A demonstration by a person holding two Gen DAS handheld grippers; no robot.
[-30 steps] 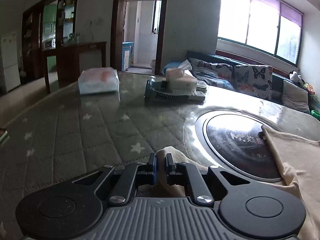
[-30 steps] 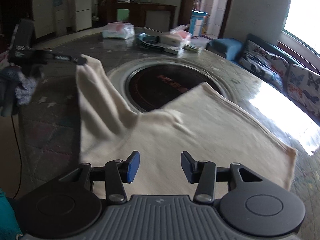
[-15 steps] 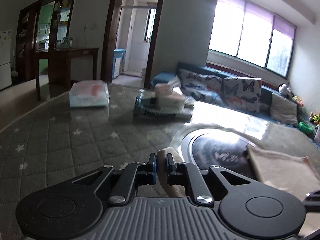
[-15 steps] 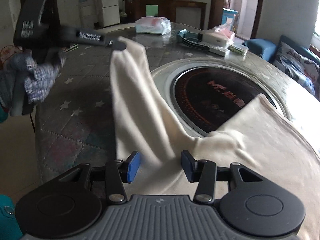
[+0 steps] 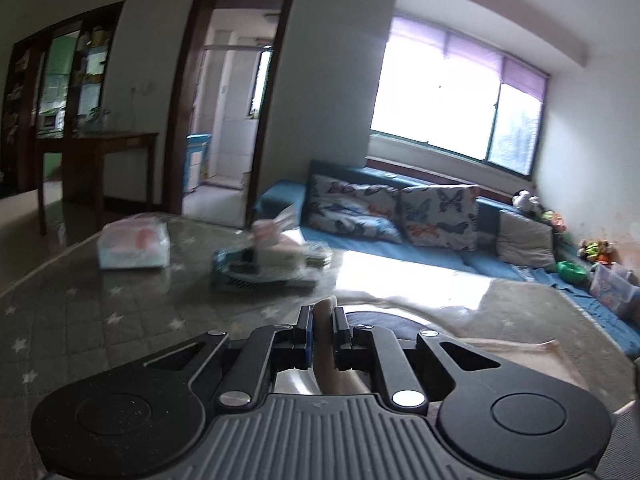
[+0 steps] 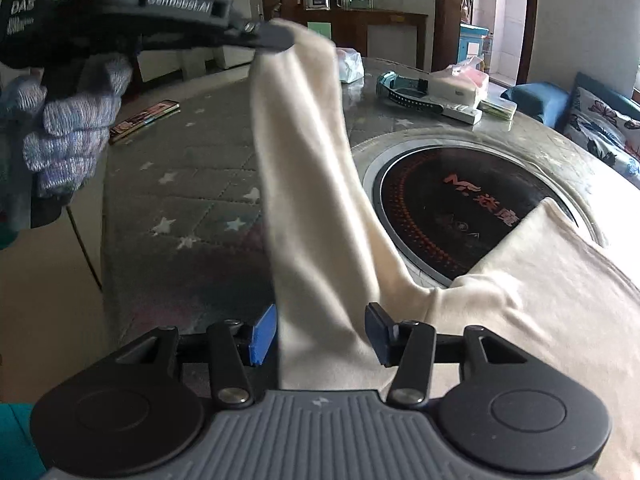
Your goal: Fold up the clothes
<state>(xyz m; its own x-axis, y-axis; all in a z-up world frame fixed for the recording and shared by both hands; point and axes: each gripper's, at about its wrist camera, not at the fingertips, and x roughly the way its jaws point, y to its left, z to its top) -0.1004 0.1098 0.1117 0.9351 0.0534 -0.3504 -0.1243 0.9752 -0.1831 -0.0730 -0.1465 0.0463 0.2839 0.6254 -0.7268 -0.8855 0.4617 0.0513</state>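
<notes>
1. Counter [image 6: 192, 184]: round, covered in a grey quilted cloth with white stars under a glossy sheet. Only the right wrist view shows its near half and the lettering on the round black inset hob [image 6: 452, 208]. The left wrist view, blurred, shows just a sliver of that hob [image 5: 384, 320].
2. Room: only the left wrist view takes in the bright window [image 5: 452, 100], the blue sofa [image 5: 440, 256] with butterfly-print cushions, and the open doorway [image 5: 228, 104].
3. Cream fabric garment [image 6: 520, 320]: plain, soft, lightly creased. Its main body lies flat on the counter at the right of the right wrist view, one corner lapping over the hob rim. A long narrow part rises off the counter as a taut band, up and to the left.
4. Left tongs [image 6: 276, 38]: seen from outside only in the right wrist view, carried by a hand in a speckled grey knit glove [image 6: 68, 132]. Jaws pinched tight on the top end of the raised band. In their own view [image 5: 322, 328], a cream fold [image 5: 322, 316] sits between the nearly touching pads.
5. Right tongs [image 6: 320, 334]: jaws about half apart and opening. The base of the raised band passes between the blue pads [image 6: 264, 334], which do not press on it.
6. Far counter items: white plastic-wrapped packet [image 5: 134, 248], tissue box [image 6: 456, 84] on a stack, flat printed booklet [image 6: 144, 120] in the right wrist view only.
</notes>
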